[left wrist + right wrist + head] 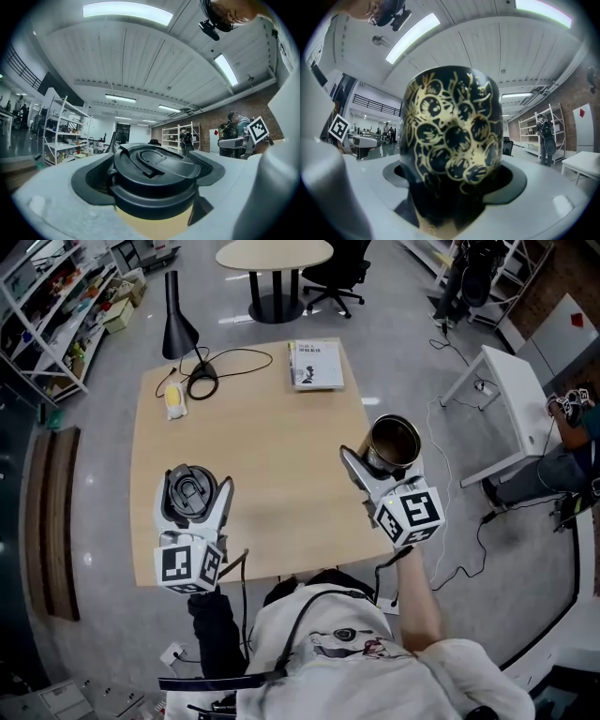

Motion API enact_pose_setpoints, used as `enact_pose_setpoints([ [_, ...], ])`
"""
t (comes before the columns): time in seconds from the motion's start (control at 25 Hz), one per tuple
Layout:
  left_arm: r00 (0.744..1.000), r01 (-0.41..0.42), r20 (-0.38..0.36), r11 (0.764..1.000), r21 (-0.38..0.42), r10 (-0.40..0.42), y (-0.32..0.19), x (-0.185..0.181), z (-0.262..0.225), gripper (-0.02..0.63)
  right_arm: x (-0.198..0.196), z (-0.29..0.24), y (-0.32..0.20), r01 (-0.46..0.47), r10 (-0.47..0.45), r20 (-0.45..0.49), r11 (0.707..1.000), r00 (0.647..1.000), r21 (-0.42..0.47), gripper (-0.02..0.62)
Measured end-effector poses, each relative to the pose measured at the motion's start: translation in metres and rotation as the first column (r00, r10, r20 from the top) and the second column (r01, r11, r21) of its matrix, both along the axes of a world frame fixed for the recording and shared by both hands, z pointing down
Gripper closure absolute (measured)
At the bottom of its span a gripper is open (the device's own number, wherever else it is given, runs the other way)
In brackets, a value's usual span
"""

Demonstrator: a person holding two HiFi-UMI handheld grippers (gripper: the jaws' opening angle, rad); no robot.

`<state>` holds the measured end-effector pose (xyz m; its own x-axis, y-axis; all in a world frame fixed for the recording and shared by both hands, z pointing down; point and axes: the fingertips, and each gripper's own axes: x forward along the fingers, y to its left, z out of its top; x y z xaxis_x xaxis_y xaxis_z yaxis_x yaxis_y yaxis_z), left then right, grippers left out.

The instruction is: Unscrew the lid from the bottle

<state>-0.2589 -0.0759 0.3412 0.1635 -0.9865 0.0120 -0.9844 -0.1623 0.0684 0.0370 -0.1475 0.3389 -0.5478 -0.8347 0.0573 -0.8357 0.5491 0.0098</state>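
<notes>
Wooden table [272, 456], grey floor [403, 306].

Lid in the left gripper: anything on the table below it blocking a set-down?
Nothing visible. The left gripper is shut on the lid over bare table. The lamp, cable and booklet sit along the far edge, and the bottle is off to the right in the right gripper.
</notes>
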Motion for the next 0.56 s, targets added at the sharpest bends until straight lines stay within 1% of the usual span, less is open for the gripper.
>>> enact_pose_setpoints([
  [0.24, 1.000, -0.024, 0.005, 1.000, 0.005, 0.024, -0.005, 0.018, -0.005, 0.101, 0.005, -0.002, -0.001, 0.022, -0.022, 0.001, 1.000, 1.000, 0.006, 0.170],
  [0.56, 1.000, -0.013, 0.016, 1.000, -0.001, 0.013, -0.008, 0.019, -0.003, 0.101, 0.005, 0.002, -0.004, 0.042, -0.042, -0.003, 0.999, 0.999, 0.004, 0.170],
])
